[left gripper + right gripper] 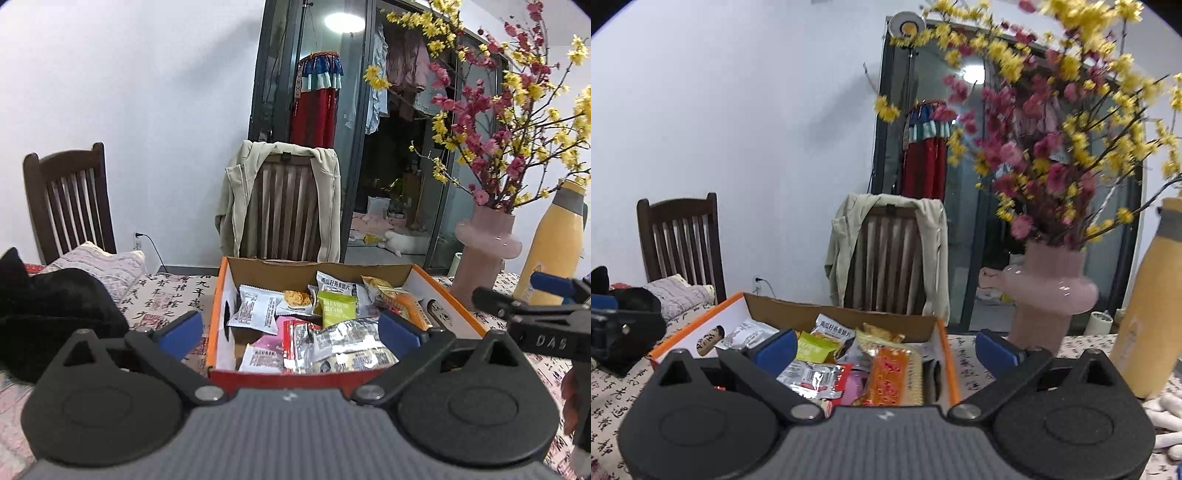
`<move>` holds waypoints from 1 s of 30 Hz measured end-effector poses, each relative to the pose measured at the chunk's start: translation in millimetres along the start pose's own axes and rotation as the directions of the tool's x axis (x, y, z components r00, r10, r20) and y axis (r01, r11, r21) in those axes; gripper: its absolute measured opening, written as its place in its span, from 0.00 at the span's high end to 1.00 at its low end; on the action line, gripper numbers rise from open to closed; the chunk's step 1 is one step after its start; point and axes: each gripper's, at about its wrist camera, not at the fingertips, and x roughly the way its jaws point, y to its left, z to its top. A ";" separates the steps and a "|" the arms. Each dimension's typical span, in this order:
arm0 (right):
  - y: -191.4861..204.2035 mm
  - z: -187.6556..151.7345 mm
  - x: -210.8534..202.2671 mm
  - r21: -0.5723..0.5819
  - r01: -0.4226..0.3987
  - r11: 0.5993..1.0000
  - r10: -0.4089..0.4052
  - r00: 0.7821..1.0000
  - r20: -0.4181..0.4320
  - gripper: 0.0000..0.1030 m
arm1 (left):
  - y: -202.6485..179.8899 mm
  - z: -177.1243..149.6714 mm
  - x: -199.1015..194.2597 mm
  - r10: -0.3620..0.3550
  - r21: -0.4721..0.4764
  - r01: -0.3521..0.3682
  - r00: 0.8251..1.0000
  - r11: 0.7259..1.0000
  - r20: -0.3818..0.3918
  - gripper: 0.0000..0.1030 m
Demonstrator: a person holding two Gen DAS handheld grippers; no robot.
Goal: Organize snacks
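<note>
An orange-edged cardboard box (218, 314) stands on the table, full of several wrapped snack packets: a green one (338, 308), a white one (255, 308), silver ones (343, 341). My left gripper (291, 328) is open and empty, just in front of the box. My right gripper (886, 350) is open and empty over the box's near right corner (951, 365); an orange biscuit pack (894, 373) lies between its fingers' line of sight. The right gripper also shows at the right edge of the left wrist view (517, 302).
A pink vase (484, 251) with red and yellow blossoms and a yellow bottle (554, 247) stand right of the box. A black object (55, 306) lies left. Two wooden chairs stand behind, one (284, 206) draped with a beige jacket. The tablecloth (166, 295) bears calligraphy.
</note>
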 end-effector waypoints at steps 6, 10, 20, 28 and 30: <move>-9.4 2.8 -43.4 0.004 0.016 1.000 -0.017 1.000 0.019 0.00 | -7.4 -1.7 -46.4 -0.005 0.012 0.005 1.000 1.000 0.031 0.00; -13.1 -2.1 -69.9 0.010 0.020 1.000 -0.021 1.000 0.023 0.00 | -13.8 -6.1 -75.2 -0.011 0.030 0.009 0.999 0.999 0.049 0.00; -8.3 -19.5 -133.9 0.023 0.002 1.000 -0.003 1.000 0.023 0.00 | -28.2 -32.0 -142.5 -0.008 0.037 0.006 0.998 0.999 0.062 0.00; -3.6 -35.5 -188.2 0.035 -0.013 0.999 0.012 0.999 0.033 0.00 | -24.7 -59.0 -201.9 0.010 0.019 -0.012 0.996 1.000 0.092 0.00; -1.9 -40.6 -201.1 0.035 -0.018 0.999 0.017 0.999 0.033 0.00 | -24.2 -65.1 -215.3 0.016 0.016 -0.017 0.995 1.000 0.101 0.00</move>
